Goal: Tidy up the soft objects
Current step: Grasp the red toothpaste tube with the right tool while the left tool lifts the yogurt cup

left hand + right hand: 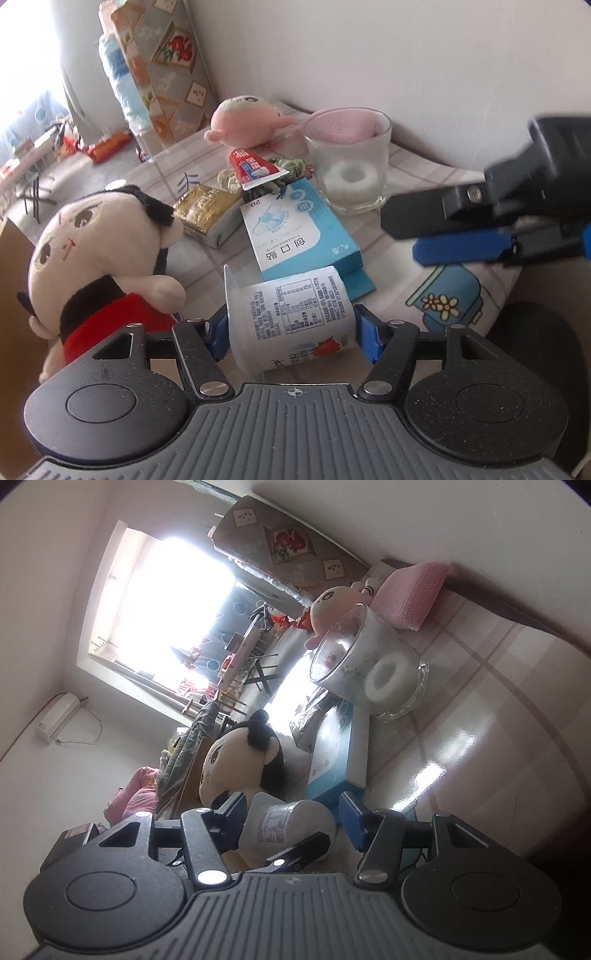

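My left gripper (290, 328) is shut on a white yogurt cup (291, 314) lying on its side, blue pads on both sides of it. A plush doll with black hair and red clothes (99, 258) lies just to its left. A pink plush head (243, 120) rests at the table's far side. A glass (347, 162) holds a white foam ring and a pink cloth. My right gripper (293, 814) is open and rolled sideways; it also shows in the left wrist view (417, 232) at right. The cup (291, 825) lies between its pads, with clear gaps.
A blue plaster box (299, 236), a gold packet (207, 210), a red toothpaste tube (255, 168) and a patterned scrunchie (291, 166) lie on the checked tablecloth (443, 184). A folded pink towel (410, 590) lies by the wall. A tall patterned roll (162, 66) stands behind.
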{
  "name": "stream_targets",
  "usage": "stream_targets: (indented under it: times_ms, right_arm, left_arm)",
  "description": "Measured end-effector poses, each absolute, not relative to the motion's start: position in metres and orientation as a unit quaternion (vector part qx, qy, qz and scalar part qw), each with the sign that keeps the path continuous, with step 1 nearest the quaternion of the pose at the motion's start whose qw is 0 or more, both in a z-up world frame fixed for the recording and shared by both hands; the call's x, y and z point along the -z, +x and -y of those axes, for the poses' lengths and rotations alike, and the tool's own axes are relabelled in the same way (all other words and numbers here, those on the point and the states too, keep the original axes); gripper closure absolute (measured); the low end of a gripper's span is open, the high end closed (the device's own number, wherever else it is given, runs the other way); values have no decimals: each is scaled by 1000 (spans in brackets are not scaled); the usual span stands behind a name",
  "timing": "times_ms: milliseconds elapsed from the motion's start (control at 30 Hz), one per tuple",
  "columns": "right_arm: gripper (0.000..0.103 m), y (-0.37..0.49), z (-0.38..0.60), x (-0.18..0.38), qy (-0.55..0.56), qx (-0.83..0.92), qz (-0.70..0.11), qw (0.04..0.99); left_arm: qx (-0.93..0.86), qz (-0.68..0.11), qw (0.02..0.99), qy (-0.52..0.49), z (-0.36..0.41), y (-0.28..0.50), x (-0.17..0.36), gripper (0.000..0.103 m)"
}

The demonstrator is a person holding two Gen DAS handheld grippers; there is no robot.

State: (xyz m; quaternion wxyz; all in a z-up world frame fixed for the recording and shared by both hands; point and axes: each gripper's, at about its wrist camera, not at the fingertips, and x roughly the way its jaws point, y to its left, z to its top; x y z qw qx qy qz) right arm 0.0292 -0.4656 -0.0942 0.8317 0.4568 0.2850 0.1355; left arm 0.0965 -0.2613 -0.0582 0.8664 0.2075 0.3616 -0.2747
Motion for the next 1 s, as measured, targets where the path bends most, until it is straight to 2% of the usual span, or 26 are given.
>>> stream_targets:
  times_ms: [133, 300, 500, 600, 833, 1000]
  right_arm:
    - [44, 34, 460, 71, 410, -142, -279, 857]
    - [43, 72, 439, 16, 299, -162, -269, 901]
    - [43, 164, 417, -19, 211, -154, -329, 907]
    - [43, 212, 415, -20, 195, -135, -377, 895]
    - [44, 294, 404, 15, 138, -70, -488, 859]
    - [47, 327, 406, 41, 118, -31, -532, 838]
  left_arm:
    - [275, -342, 867, 236, 260, 85, 58, 38]
    - [274, -334, 869, 240, 254, 78, 56, 39]
    - [287, -321, 885, 177, 229, 77, 32, 39]
    - [292, -310, 894, 137, 208, 81, 14, 40]
    - [288, -281, 914, 50, 149, 92, -27, 41]
    - [277, -262, 924, 12, 110, 96, -49, 42]
